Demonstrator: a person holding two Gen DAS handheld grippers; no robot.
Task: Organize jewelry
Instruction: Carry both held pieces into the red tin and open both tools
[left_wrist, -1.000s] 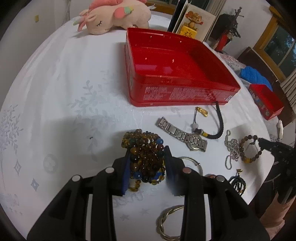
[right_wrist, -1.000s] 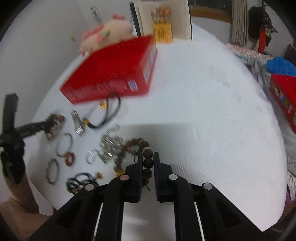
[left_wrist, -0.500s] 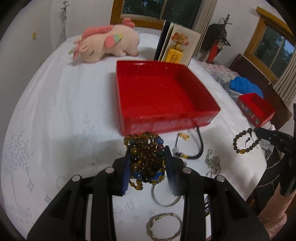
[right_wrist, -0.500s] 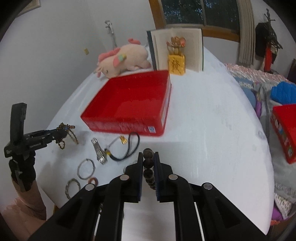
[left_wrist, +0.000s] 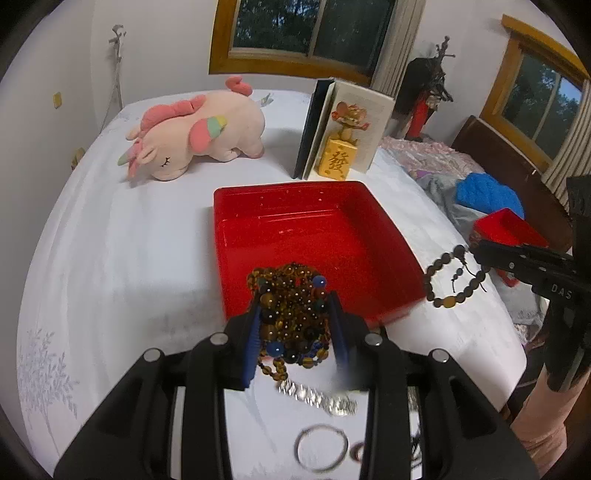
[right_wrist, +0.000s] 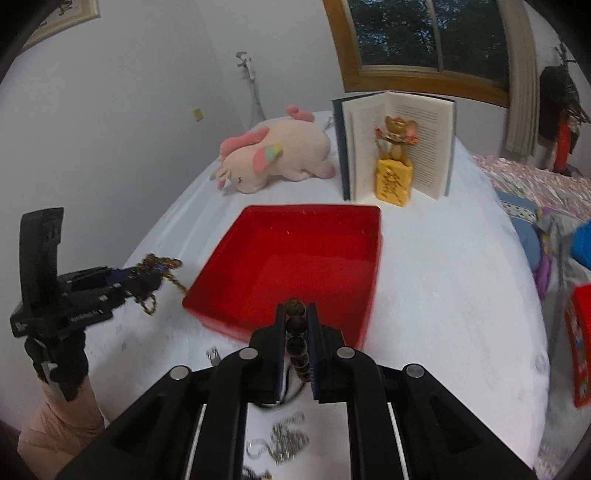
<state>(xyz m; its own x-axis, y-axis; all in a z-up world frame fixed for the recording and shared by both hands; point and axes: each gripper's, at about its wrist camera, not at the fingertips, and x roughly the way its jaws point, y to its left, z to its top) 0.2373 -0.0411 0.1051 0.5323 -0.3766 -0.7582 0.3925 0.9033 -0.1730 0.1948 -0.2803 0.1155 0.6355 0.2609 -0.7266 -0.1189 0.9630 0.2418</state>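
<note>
Left wrist view: our left gripper (left_wrist: 295, 325) clamps a bunched cluster of glossy brown and blue beads (left_wrist: 291, 317) above the near wall of the square, shiny red tray (left_wrist: 317, 236). A steel watch band (left_wrist: 317, 397) and thin ring (left_wrist: 321, 448) lie by the table's near edge.

Right wrist view: our right gripper (right_wrist: 296, 332), nearly closed, pinches a dark round-bead bracelet (right_wrist: 297, 339), its strand running along the fingers toward the tray. A plush unicorn (right_wrist: 273, 158) and open book (right_wrist: 397, 144) stand beyond.
</note>
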